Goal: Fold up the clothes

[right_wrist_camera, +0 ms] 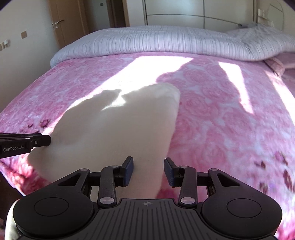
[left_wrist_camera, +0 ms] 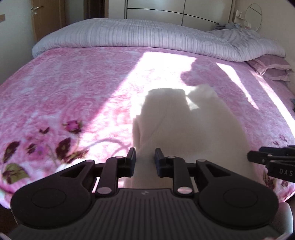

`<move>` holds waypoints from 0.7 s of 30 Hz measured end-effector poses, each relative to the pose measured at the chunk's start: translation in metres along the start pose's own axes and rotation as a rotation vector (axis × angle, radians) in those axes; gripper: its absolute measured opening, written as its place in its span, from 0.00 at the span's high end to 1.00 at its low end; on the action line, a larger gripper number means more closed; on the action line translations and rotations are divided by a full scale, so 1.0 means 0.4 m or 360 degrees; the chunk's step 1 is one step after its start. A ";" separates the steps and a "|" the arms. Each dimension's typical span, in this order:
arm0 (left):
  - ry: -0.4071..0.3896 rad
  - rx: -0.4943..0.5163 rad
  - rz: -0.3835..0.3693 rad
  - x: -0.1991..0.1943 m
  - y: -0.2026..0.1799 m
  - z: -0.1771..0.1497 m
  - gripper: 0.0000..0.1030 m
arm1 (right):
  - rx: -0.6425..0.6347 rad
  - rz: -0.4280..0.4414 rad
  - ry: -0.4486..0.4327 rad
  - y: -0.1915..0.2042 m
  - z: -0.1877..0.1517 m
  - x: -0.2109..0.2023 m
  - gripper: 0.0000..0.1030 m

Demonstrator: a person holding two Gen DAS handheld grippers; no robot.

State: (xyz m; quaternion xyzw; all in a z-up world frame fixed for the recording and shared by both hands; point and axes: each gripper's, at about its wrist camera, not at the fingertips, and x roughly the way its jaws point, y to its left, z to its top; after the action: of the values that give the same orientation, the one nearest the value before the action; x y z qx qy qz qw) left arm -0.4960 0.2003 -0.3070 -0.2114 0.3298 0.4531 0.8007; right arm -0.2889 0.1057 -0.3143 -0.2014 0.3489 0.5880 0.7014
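A white fluffy garment [left_wrist_camera: 186, 125] lies on the pink floral bedspread [left_wrist_camera: 64, 88], its near end at the bed's front edge. It also shows in the right wrist view [right_wrist_camera: 118, 127]. My left gripper [left_wrist_camera: 145, 157] straddles the garment's near left edge with a narrow gap between the jaws; cloth fills the gap. My right gripper [right_wrist_camera: 149, 167] is open over the garment's near right edge. Each gripper's tip shows in the other view, the right one [left_wrist_camera: 258, 157] and the left one [right_wrist_camera: 43, 140], both at the garment's edge.
A striped lilac quilt [left_wrist_camera: 147, 37] is rolled along the far side of the bed. A pink pillow [left_wrist_camera: 272, 68] lies at the far right. A wardrobe [left_wrist_camera: 156, 9] and a door [right_wrist_camera: 60, 24] stand behind. Sunlight patches cross the bedspread.
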 end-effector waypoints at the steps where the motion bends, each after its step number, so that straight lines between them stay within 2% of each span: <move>1: 0.0003 -0.0002 0.0018 -0.012 -0.005 -0.012 0.80 | 0.0029 0.0004 0.0008 0.001 -0.012 -0.012 0.61; 5: 0.0008 0.0030 0.0083 -0.056 -0.028 -0.062 0.76 | 0.0116 -0.0009 0.0020 0.008 -0.060 -0.059 0.60; 8: 0.0018 0.0050 0.0078 -0.085 -0.043 -0.096 0.72 | 0.0099 -0.0013 0.0027 0.019 -0.090 -0.095 0.60; 11: 0.0027 0.0081 0.0075 -0.107 -0.061 -0.127 0.72 | 0.0085 -0.0025 0.0064 0.027 -0.120 -0.120 0.60; 21: 0.0037 0.0203 0.0161 -0.150 -0.109 -0.232 0.67 | 0.0002 -0.0122 0.0155 0.074 -0.223 -0.147 0.60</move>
State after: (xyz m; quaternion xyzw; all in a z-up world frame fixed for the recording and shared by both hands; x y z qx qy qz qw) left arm -0.5117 0.0840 -0.3262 -0.1485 0.3776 0.4686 0.7848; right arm -0.3437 0.0103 -0.3280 -0.2426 0.3749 0.5499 0.7058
